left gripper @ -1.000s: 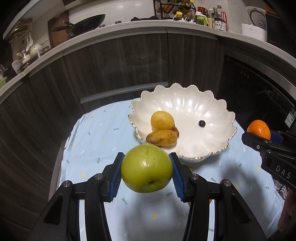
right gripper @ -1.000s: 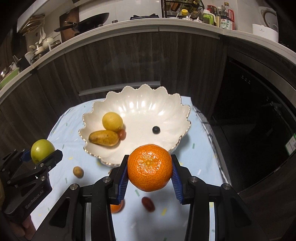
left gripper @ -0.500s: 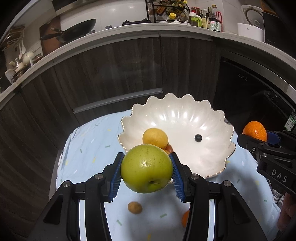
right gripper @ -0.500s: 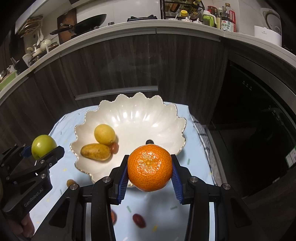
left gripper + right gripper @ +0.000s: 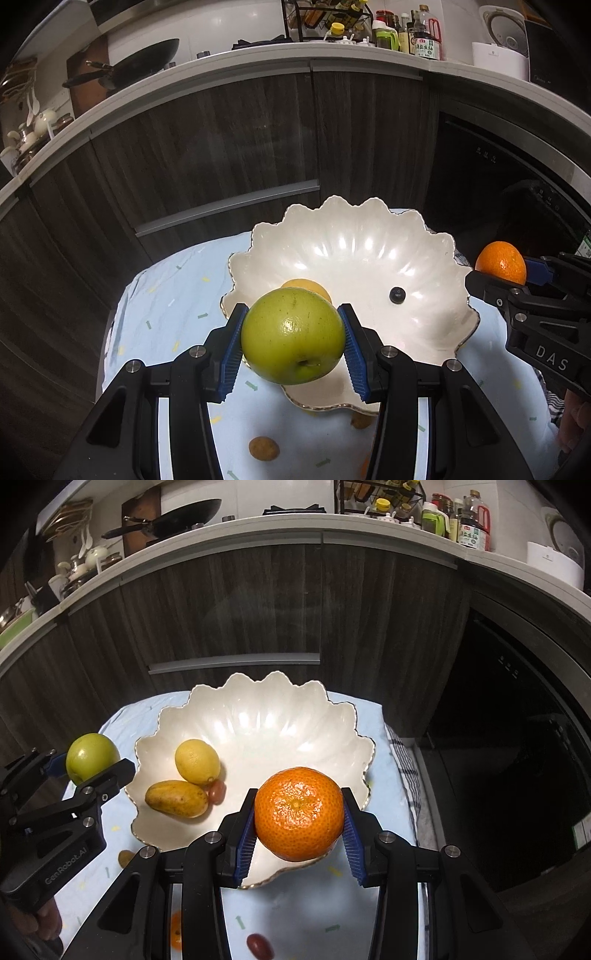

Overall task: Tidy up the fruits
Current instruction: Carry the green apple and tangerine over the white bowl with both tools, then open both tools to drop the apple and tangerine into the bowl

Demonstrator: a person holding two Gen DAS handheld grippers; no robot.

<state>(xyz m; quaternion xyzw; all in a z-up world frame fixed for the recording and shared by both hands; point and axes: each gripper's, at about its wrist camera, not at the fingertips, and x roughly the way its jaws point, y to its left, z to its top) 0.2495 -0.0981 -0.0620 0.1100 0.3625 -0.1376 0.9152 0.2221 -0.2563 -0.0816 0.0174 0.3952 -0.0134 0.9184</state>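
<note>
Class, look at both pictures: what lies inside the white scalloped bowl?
Inside the white bowl: a lemon, a yellow-brown mango, a red grape and a blueberry. The held orange hides the bowl's near side.

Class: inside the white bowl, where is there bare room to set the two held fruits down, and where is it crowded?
The white bowl is bare across its far and right side, apart from one dark berry. Its near-left part is crowded: lemon, mango and red grape lie together.

Your surface: table under pale blue cloth | centre: scalloped white bowl | 7 o'clock of it: small brown fruit, orange fruit | 6 o'clock: red grape
</note>
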